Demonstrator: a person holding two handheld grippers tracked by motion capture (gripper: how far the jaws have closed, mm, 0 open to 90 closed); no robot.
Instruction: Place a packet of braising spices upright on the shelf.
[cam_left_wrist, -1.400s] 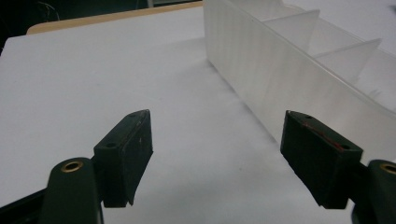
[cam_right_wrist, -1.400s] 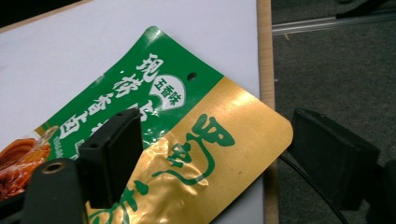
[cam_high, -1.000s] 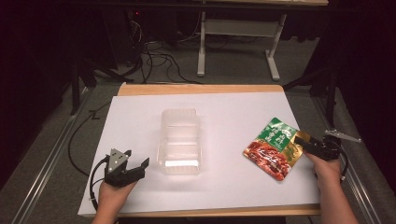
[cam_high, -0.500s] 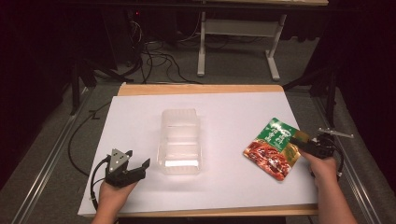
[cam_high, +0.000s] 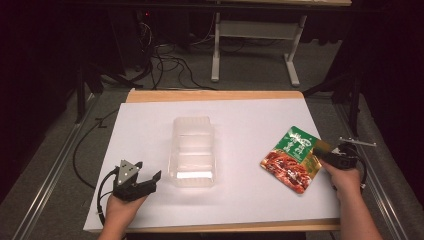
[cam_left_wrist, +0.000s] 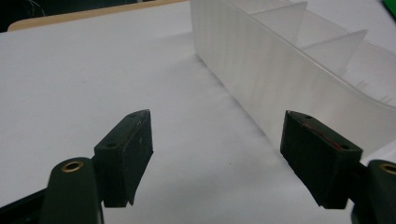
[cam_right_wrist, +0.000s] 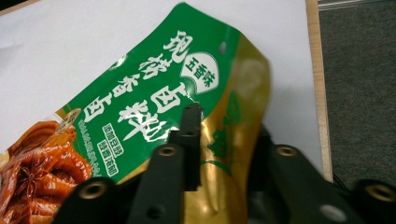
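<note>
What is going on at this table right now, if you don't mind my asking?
A person works with two handheld grippers at a white-covered table. The right gripper has just been closing its jaws on the gold edge of a green food pouch, which is pinched between them. The left gripper rests open beside a clear divided plastic tray, touching nothing.

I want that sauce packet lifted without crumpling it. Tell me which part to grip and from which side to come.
Grip the gold edge strip of the sauce packet, coming from the table's right edge. It lies flat, so only a border gives the jaws a bite, and that edge curls up slightly. The right gripper has just been closing there, with the gold strip between its jaws.
</note>
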